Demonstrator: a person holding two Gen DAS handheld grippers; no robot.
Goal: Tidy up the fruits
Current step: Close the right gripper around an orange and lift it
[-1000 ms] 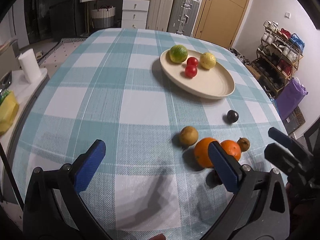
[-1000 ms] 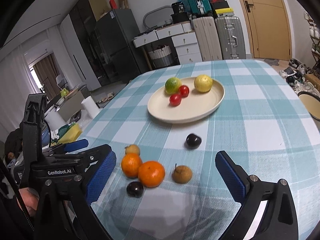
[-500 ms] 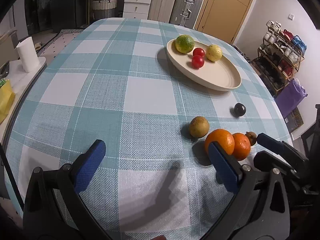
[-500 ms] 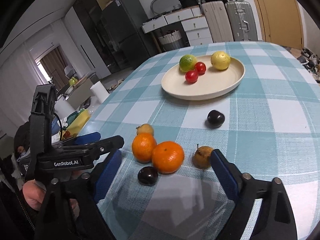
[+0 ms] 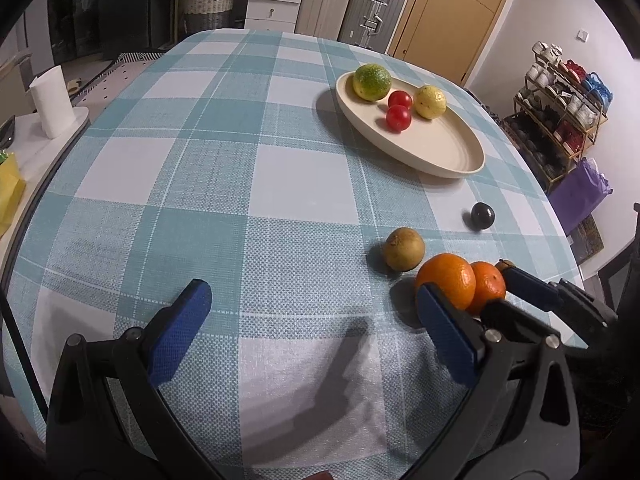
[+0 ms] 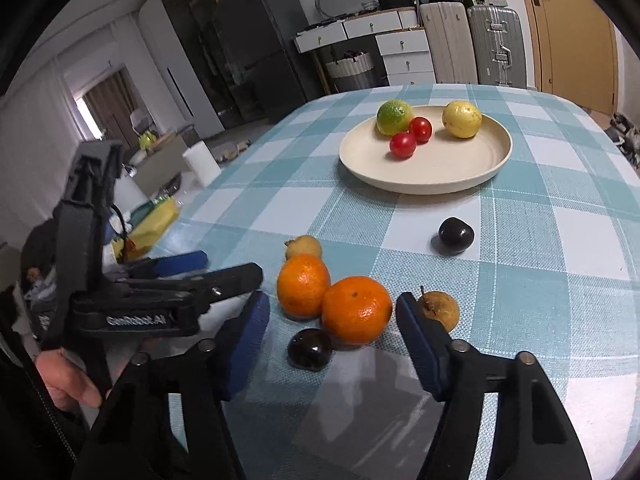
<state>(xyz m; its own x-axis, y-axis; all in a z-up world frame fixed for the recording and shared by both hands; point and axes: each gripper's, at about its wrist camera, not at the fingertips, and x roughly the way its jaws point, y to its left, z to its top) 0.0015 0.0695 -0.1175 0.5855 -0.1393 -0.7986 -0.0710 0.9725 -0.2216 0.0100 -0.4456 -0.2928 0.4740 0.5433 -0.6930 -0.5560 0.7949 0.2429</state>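
The right gripper (image 6: 330, 330) hangs low over the checked tablecloth (image 5: 280, 168) with its blue-padded jaws spread wide and gripping nothing, flanking the nearer orange (image 6: 357, 309) and a dark plum (image 6: 310, 349) just before it, with a second orange (image 6: 303, 285) touching the first and a brown pear-like fruit (image 6: 442, 309) beside the right pad. The left gripper (image 5: 312, 332) — its side lettered "GenRobot.AI" in white, seen from the right wrist camera — is likewise released and empty above bare cloth left of the oranges. Farther off sit another dark plum (image 6: 456, 235) and the cream plate (image 6: 460, 176) holding a green citrus (image 6: 394, 117), two red tomatoes (image 6: 412, 138) and a yellow lemon (image 6: 462, 119).
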